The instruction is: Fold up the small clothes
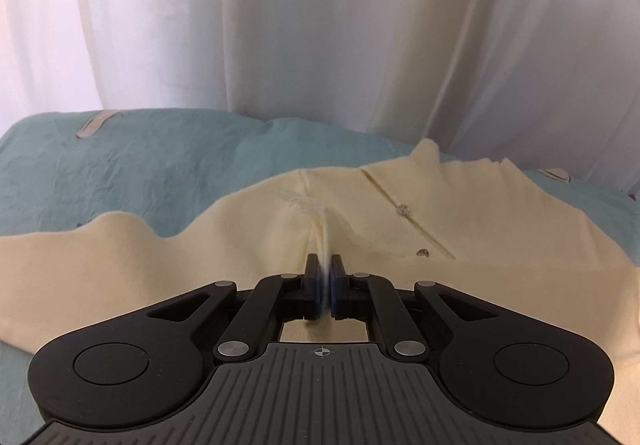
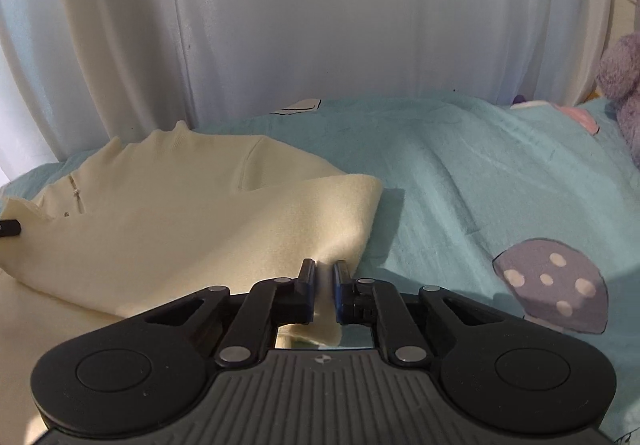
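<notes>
A: Cardigan point(image 1: 400, 245) first: the pale yellow knit lies spread on the bed, on the teal sheet point(image 1: 160, 165), and we have both claws clenched on it. Where does it run from each one?

B: From the left claw point(image 1: 325, 277) it stretches straight ahead. We pinch a raised ridge of knit on the front panel, and the button placket point(image 1: 408, 211) slants away ahead and to the right, ending at the collar point(image 1: 432, 153) near the curtain point(image 1: 320, 25).

A: And on the other side?

B: The right claw point(image 2: 325, 281) is closed on the folded side edge of the cardigan point(image 2: 180, 225). Almost all of the cloth lies ahead and to its left; to its right there is only bare sheet point(image 2: 460, 173) with a mushroom print point(image 2: 552, 285).

A: So the long axis?

B: Collar to hem, running away from both claws towards the curtain. We judge the fold must go across that line, so the right claw, which sits at the outer edge, would carry its edge leftwards over the body.

A: Which claw is nearer the placket?

B: The left, clearly; a dark tip point(image 2: 10, 227) at the far left of the right wrist view is probably it, though we cannot be sure.
</notes>
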### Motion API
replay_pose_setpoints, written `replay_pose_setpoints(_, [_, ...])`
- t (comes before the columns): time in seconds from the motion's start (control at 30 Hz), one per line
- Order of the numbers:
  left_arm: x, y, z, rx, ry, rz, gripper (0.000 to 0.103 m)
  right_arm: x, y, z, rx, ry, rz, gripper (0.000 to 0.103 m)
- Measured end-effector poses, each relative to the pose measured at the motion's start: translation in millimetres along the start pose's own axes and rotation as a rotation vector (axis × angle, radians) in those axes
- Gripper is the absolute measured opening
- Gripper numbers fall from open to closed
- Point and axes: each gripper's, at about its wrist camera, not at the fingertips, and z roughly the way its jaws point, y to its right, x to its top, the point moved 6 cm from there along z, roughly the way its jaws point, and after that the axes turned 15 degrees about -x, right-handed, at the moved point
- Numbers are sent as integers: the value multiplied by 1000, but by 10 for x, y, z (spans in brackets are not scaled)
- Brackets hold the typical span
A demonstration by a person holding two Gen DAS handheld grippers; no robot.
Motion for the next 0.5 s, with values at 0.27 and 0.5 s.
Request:
replay_pose_setpoints(0.27, [-17,-7,214,12,-21,26,6,15,-140,128,-175,84,-155,5])
replay_pose_setpoints(0.5, [-63,-55,16,63,-2,6,25,75,-36,-232,-13,135,-29,8])
